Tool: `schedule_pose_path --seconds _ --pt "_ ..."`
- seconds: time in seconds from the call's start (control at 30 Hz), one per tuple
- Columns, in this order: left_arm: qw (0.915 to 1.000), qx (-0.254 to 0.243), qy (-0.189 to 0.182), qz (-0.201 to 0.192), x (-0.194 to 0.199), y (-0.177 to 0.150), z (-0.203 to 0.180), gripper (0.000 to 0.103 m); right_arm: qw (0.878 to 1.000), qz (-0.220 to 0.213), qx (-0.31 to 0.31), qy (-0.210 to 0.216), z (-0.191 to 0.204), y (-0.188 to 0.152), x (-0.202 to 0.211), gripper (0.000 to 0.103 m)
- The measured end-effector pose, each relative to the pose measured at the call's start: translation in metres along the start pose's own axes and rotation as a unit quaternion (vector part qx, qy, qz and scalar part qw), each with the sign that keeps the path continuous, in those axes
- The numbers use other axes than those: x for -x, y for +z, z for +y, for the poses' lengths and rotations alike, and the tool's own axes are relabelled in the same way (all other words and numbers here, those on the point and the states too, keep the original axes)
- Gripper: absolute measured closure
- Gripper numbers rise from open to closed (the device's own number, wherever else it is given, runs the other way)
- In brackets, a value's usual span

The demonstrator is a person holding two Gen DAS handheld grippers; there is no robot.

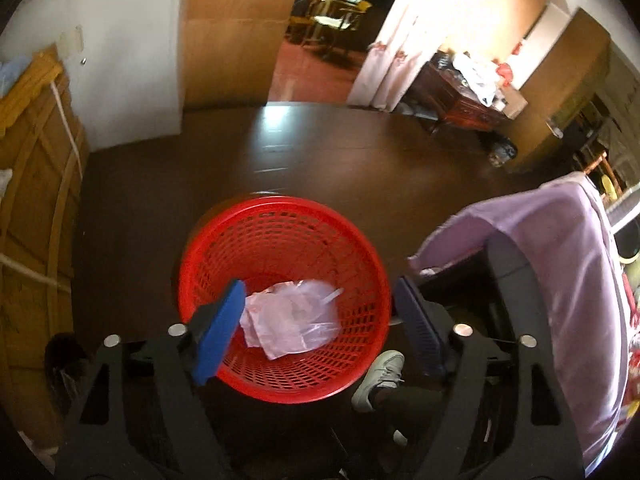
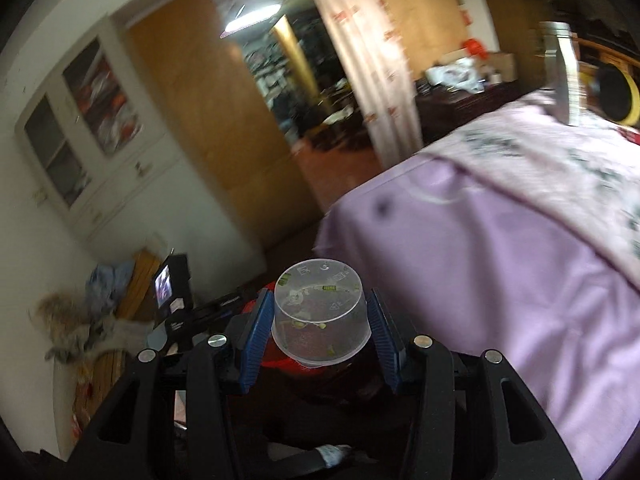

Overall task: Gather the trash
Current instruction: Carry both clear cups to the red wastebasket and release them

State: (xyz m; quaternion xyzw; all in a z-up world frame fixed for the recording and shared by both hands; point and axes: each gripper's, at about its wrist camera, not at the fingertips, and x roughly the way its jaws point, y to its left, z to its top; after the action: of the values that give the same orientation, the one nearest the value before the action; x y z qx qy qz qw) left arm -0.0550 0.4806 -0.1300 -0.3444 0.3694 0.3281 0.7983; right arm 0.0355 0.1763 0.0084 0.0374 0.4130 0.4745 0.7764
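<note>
A round red mesh basket (image 1: 280,205) stands on the dark floor, and crumpled clear and white plastic wrapping (image 1: 289,320) lies inside it. My left gripper (image 1: 319,283) hangs over the basket, tilted down. Its blue fingers (image 1: 224,320) are spread wide apart with nothing between them. In the right wrist view my right gripper (image 2: 319,294) is shut on a clear plastic tub (image 2: 320,312). The tub is held upside down and bits of food stick to its inside. A strip of the red basket (image 2: 276,357) shows below the tub.
A bed under a lilac sheet (image 1: 560,260) (image 2: 480,264) runs along the right, close to the basket. A person's grey shoe (image 1: 380,376) is beside the basket. A wooden cabinet (image 1: 32,208) lines the left wall. A doorway (image 1: 320,40) opens at the back.
</note>
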Motion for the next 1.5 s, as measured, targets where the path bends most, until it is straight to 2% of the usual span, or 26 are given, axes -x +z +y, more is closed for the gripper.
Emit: schedule_pose_path --seconds 0.27,0.4,0.57,0.7,0.97,1.27,1.4,1.5 --pt "0.9948 0.052 0.068 -0.054 0.024 0.013 0.041 0.016 0.996 0.084 0.036 0.023 0.043 0.005 -0.091 0.055" --pt "0.9944 0.073 0.06 -0.049 0.021 0.015 0.052 0.016 0.99 0.129 0.042 0.033 0.062 0.005 -0.141 0.055" --pt "0.9936 0.07 0.075 -0.046 0.016 0.019 0.053 0.016 0.984 0.163 0.053 0.042 0.088 0.011 -0.195 0.055" --pt "0.9941 0.072 0.072 -0.036 0.009 0.019 0.057 0.016 0.983 0.164 0.072 0.027 0.103 0.014 -0.219 0.046" --pt "0.9948 0.067 0.072 -0.028 0.005 0.018 0.053 0.016 0.987 0.147 0.057 0.023 0.081 0.012 -0.193 0.044" --pt "0.9962 0.034 0.074 -0.031 0.005 0.012 0.033 0.015 0.996 0.085 0.016 -0.013 0.038 0.019 -0.13 0.035" --pt "0.9968 0.021 0.07 -0.032 0.008 0.008 0.02 0.014 0.999 0.043 -0.004 -0.032 0.018 0.025 -0.092 0.028" --pt "0.9967 0.004 0.07 -0.041 0.013 0.005 0.009 0.013 0.999 0.015 -0.013 -0.046 0.005 0.024 -0.064 0.027"
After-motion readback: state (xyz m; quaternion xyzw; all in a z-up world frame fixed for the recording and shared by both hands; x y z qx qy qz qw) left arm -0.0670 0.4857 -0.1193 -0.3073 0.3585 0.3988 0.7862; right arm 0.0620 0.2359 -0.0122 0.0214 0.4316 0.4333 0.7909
